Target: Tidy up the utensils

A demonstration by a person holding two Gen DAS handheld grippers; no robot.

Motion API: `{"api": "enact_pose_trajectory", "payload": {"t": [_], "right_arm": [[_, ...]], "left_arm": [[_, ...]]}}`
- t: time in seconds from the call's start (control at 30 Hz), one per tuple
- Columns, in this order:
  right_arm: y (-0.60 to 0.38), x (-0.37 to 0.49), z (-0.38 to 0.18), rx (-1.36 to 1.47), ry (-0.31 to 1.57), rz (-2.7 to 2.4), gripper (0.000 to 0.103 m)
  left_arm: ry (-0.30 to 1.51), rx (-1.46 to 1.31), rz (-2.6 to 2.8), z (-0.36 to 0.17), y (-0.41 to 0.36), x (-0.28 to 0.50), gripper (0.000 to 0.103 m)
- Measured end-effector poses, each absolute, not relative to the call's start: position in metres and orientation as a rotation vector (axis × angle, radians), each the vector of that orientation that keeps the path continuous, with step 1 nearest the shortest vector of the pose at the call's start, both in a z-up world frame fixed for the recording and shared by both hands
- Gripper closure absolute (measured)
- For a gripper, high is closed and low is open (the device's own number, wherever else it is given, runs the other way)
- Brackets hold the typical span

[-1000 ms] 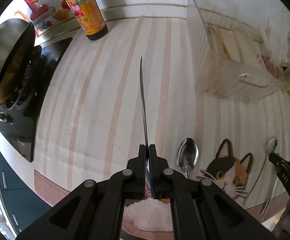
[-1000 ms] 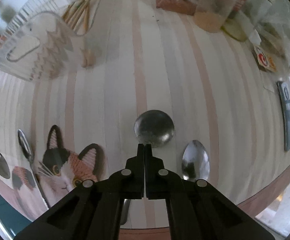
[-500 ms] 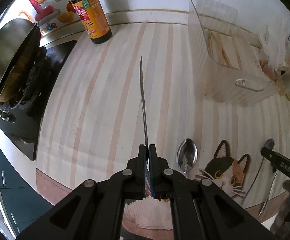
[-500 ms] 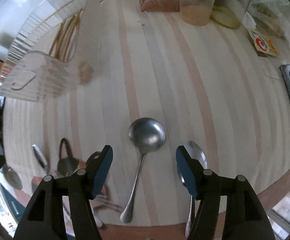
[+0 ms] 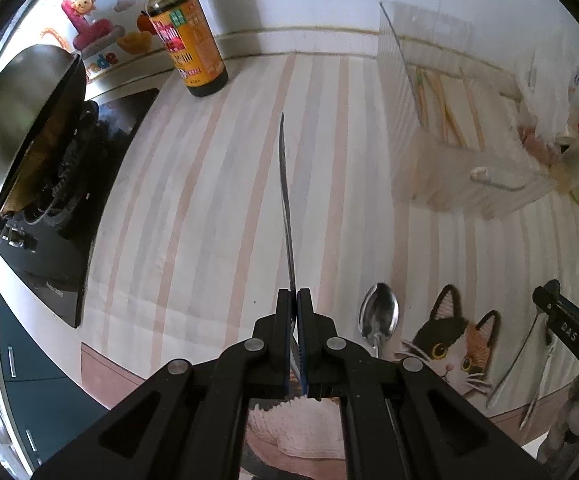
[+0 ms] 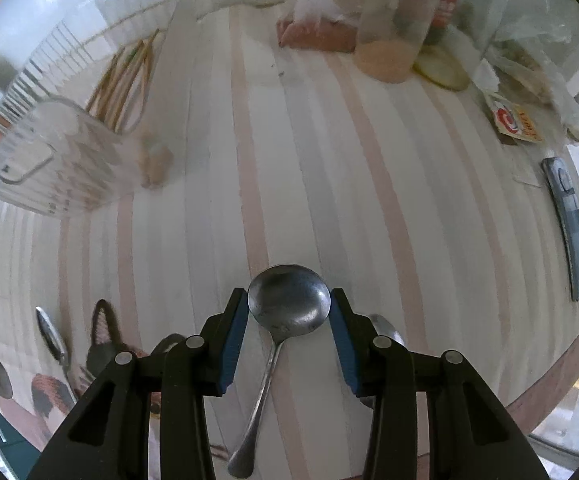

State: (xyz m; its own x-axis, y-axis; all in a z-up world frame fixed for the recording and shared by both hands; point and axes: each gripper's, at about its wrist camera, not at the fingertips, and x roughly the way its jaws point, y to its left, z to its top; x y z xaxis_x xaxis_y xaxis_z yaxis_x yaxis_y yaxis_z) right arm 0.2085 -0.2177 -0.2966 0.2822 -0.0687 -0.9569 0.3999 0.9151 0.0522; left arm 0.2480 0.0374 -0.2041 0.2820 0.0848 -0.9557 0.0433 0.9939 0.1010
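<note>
My left gripper (image 5: 294,300) is shut on a knife (image 5: 286,196), whose thin blade points forward above the striped cloth. My right gripper (image 6: 289,304) is open, its blue-padded fingers (image 6: 233,334) either side of the bowl of a round metal spoon (image 6: 288,300) lying on the cloth; contact cannot be told. A clear plastic organizer (image 5: 441,136) with chopsticks inside stands at the back; it also shows in the right wrist view (image 6: 69,152). Another spoon (image 5: 378,318) lies by a cat picture (image 5: 449,344). A third spoon (image 6: 385,330) is partly hidden behind my right finger.
A soy sauce bottle (image 5: 187,32) stands at the back left. A wok (image 5: 21,120) sits on a black stove (image 5: 61,216) at left. Jars and bags (image 6: 389,40) crowd the far right. A remote (image 6: 569,224) lies at right. More cutlery (image 5: 537,380) lies near the front edge.
My right gripper opened and moved down so its fingers now flank the round spoon's bowl. My left gripper rose and pulled back slightly, still holding the knife.
</note>
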Motion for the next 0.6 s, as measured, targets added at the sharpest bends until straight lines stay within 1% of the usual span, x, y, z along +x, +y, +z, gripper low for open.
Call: {"api": "enact_pose_trajectory", "payload": {"t": [0.2, 0.37, 0.5, 0.6], "right_arm": [[-0.234, 0.192, -0.248, 0.325, 1.163, -0.286, 0.06], [-0.232, 0.202, -0.19, 0.338, 1.067, -0.231, 0.06], [-0.227, 0.247, -0.153, 0.345, 1.026, -0.159, 0.06], [-0.229, 0.285, -0.13, 0.35, 0.999, -0.114, 0.06]], "left_arm": [[1.205, 0.079, -0.02, -0.159, 0.03, 0.253, 0.102], [1.159, 0.026, -0.135, -0.113, 0.007, 0.273, 0.102], [1.162, -0.039, -0.256, -0.086, -0.019, 0.305, 0.102], [1.171, -0.046, -0.301, -0.078, -0.034, 0.339, 0.102]]}}
